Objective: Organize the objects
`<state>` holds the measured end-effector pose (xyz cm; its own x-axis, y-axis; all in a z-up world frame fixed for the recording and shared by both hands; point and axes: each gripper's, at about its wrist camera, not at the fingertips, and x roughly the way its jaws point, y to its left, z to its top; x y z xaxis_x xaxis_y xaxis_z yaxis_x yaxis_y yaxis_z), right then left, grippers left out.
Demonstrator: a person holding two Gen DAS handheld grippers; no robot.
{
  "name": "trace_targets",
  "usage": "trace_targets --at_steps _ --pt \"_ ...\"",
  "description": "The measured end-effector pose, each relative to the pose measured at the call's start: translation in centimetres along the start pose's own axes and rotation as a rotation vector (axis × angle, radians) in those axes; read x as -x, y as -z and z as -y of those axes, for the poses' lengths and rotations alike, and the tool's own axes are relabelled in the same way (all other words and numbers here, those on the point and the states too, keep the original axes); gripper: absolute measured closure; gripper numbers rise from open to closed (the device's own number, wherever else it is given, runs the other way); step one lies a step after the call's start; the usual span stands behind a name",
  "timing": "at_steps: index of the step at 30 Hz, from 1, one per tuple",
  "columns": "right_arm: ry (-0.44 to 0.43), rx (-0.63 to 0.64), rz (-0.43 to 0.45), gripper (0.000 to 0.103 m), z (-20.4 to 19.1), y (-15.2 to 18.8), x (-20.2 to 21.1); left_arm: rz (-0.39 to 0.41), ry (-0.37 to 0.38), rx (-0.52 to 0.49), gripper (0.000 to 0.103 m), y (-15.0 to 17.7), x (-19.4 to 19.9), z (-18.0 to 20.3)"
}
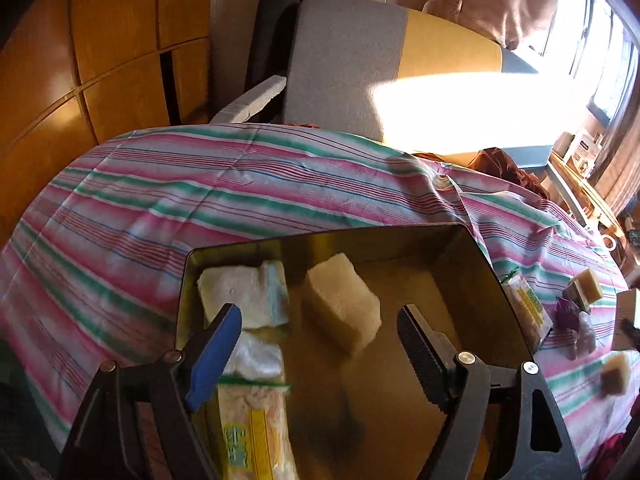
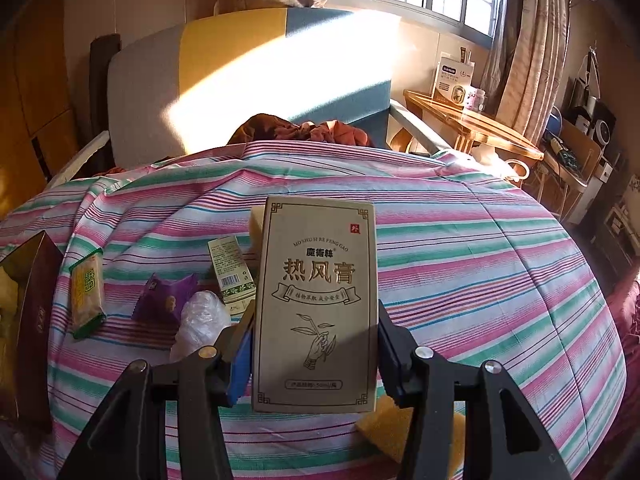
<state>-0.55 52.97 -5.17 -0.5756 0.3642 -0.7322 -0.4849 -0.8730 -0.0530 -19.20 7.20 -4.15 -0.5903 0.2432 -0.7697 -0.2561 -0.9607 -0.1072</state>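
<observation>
Two views are recorded, left wrist first.

Left wrist view: the left gripper (image 1: 320, 332) is held over an open gold-lined box (image 1: 472, 248) that rests on a bench draped in a striped cloth (image 1: 160, 200). Its jaws stand apart, with nothing pressed between them. A pale yellow sponge block (image 1: 340, 304) is seen inside the box, beyond the jaws and blurred; whether it lies on the box floor cannot be told. A folded white cloth (image 1: 240, 292) is lodged in the box's far left corner. A clear plastic packet (image 1: 256, 356) and a yellow-labelled snack packet (image 1: 252, 432) are lined up nearer along the left wall. To the right of the box, on the striped cloth, a wrapped biscuit packet (image 1: 528, 308), a purple wrapper (image 1: 568, 312) and two small tan blocks (image 1: 592, 286) (image 1: 616, 376) are laid out.

Right wrist view: the right gripper (image 2: 316, 344) is clamped by its jaws on the two long edges of an upright tan carton (image 2: 316, 304) printed with Chinese characters and a hand drawing. On the cloth to its left are listed a biscuit packet with green ends (image 2: 86, 292), a purple wrapper (image 2: 164, 300), a crumpled clear bag (image 2: 204, 320) and a small white barcoded carton (image 2: 232, 272). A yellow sponge (image 2: 384, 428) is partly hidden below the held carton.
</observation>
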Motion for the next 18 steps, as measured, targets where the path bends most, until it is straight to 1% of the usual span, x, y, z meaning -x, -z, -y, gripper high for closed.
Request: trace_targets --at_steps 3,5,7,9,11,13,18 --pt "-0.013 0.002 -0.014 0.051 -0.5 0.0 0.1 0.03 -0.002 -0.003 0.022 2.1 2.7 -0.2" --pt "-0.029 -0.001 -0.01 0.051 -1.1 -0.3 0.8 0.054 -0.027 -0.021 0.022 3.2 4.4 -0.1" --pt "-0.066 -0.014 -0.007 0.051 -2.0 -0.6 1.8 0.083 -0.038 -0.035 0.022 4.2 5.9 -0.1" --pt "-0.106 -0.002 -0.006 0.051 -3.6 -0.9 2.8 0.091 -0.03 -0.027 0.022 5.0 6.9 -0.3" --pt "-0.152 0.024 -0.01 0.051 -5.9 -1.0 3.8 0.094 -0.027 -0.019 0.021 5.8 7.6 -0.4" --pt "-0.21 0.055 -0.01 0.051 -8.4 -1.1 5.0 0.1 -0.042 -0.022 0.021 6.6 8.2 -0.4" --pt "-0.39 0.153 -0.043 0.051 -16.0 -1.1 7.8 0.103 -0.039 0.017 0.02 7.9 8.9 -1.3"
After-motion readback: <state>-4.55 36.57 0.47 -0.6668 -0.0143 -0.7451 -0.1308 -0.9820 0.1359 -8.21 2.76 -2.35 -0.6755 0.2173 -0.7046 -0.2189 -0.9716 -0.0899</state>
